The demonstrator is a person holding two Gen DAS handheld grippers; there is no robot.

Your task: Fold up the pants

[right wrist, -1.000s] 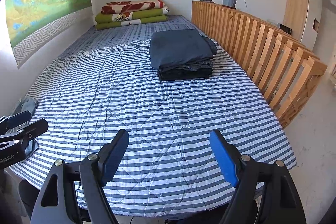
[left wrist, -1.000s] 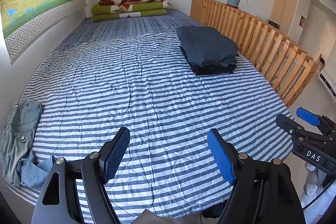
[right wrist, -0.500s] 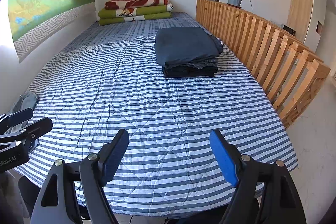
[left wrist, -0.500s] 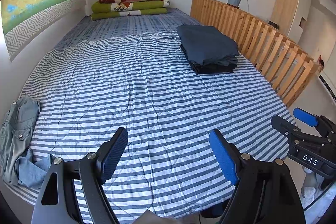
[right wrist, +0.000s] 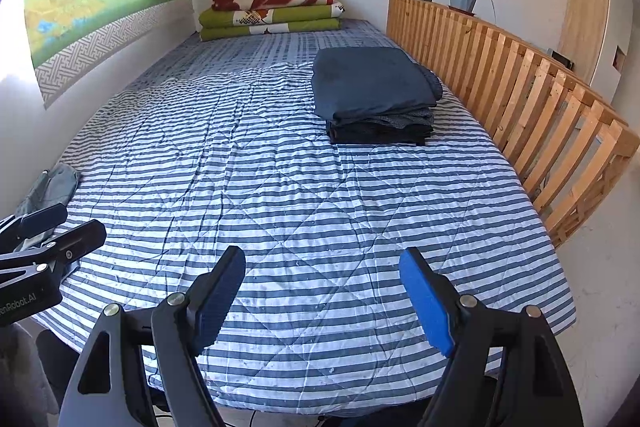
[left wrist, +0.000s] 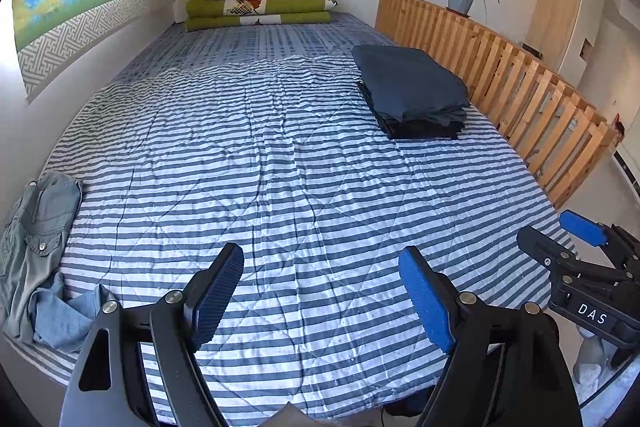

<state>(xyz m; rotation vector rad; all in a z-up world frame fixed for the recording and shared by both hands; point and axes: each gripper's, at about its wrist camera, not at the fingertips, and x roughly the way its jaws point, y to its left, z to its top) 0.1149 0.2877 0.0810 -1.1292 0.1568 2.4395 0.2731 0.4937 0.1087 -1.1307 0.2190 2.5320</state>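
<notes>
pants (left wrist: 34, 247) lie crumpled at the left edge of the frame on the striped bed (left wrist: 304, 163), untouched, while both the left gripper (left wrist: 320, 287) and right gripper (right wrist: 322, 287) hover released and empty, so the fetching step looks pending: reach left and grasp the waistband.

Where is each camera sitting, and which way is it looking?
Left wrist view: sits on the left claw, looking down along its open fingers over the striped bed; the right claw pokes in at the right edge.
Right wrist view: sits on the right claw, facing the same way over the bed; the left claw pokes in at the left edge.
Both show: the folded stack, crumpled pants, wooden rail.
</notes>
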